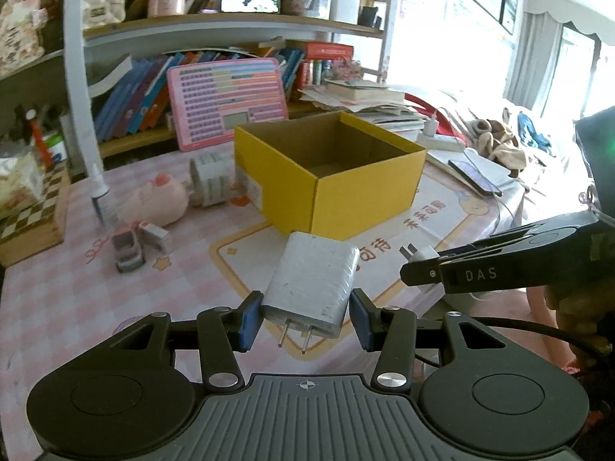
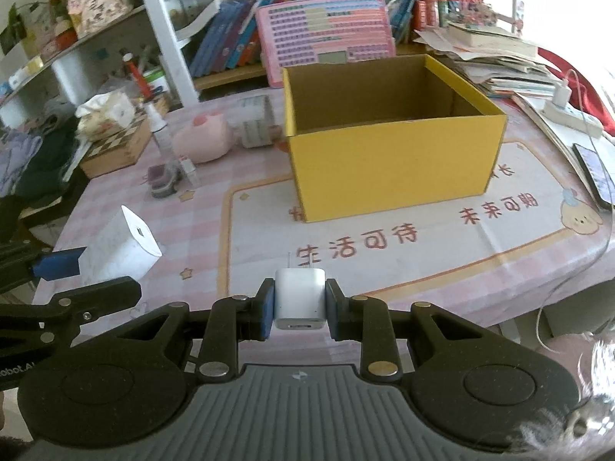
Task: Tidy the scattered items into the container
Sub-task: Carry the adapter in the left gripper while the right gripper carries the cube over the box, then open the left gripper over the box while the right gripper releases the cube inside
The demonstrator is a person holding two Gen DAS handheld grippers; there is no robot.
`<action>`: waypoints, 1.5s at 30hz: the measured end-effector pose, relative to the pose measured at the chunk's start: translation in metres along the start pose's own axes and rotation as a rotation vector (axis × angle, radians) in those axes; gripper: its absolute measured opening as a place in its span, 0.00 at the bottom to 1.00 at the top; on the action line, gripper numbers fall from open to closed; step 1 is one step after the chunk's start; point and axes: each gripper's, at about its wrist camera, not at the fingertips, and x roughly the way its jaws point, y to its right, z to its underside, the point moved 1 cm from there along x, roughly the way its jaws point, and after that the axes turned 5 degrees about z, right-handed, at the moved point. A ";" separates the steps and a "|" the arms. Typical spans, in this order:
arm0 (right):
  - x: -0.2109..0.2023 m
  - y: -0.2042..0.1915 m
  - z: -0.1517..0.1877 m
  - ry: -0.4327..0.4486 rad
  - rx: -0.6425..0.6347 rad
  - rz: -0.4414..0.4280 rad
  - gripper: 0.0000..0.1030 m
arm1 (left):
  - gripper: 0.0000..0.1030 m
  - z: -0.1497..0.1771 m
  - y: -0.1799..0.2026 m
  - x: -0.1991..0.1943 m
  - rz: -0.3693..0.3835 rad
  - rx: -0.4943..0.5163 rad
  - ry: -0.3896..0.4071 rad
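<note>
An open yellow cardboard box [image 1: 369, 196] [image 2: 396, 169] stands mid-table and looks empty inside. My left gripper [image 1: 305, 319] is shut on a large white charger [image 1: 313, 284], prongs pointing back at the camera; it also shows in the right wrist view [image 2: 119, 249]. My right gripper [image 2: 300, 303] is shut on a small white plug charger [image 2: 300, 299], prongs pointing toward the box; it shows in the left wrist view [image 1: 421, 257] at right. Both are held above the mat, in front of the box.
A pink plush [image 2: 201, 138], a wrapped roll [image 2: 255, 121], a small spray bottle [image 1: 99, 192] and small grey and white items [image 1: 128, 251] lie left of the box. A phone [image 2: 594, 174] and power strip [image 2: 569, 113] lie at right. Bookshelves stand behind.
</note>
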 end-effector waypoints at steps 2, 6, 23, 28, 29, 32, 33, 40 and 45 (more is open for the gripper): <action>0.001 0.007 -0.003 0.002 0.013 0.009 0.24 | 0.46 -0.004 0.002 0.006 0.007 0.006 -0.002; 0.005 0.019 -0.009 0.007 0.032 0.024 0.24 | 0.46 -0.013 0.007 0.020 0.022 0.025 -0.009; 0.027 0.084 -0.077 0.091 -0.010 0.048 0.24 | 0.46 -0.083 0.025 0.082 0.036 0.068 0.059; 0.039 0.098 -0.109 0.113 -0.064 0.013 0.24 | 0.46 -0.107 0.031 0.102 0.019 0.068 0.093; 0.042 0.099 -0.114 0.115 -0.076 0.004 0.24 | 0.46 -0.111 0.032 0.106 0.011 0.067 0.096; 0.051 0.102 -0.133 0.128 -0.123 -0.028 0.24 | 0.46 -0.122 0.034 0.119 -0.015 0.067 0.103; 0.055 0.103 -0.138 0.133 -0.136 -0.038 0.24 | 0.46 -0.126 0.034 0.123 -0.026 0.066 0.104; 0.088 0.111 -0.174 0.145 -0.269 -0.093 0.24 | 0.46 -0.155 0.029 0.158 -0.085 0.046 0.084; 0.126 0.111 -0.193 0.129 -0.440 -0.096 0.24 | 0.46 -0.172 0.020 0.193 -0.127 0.049 0.026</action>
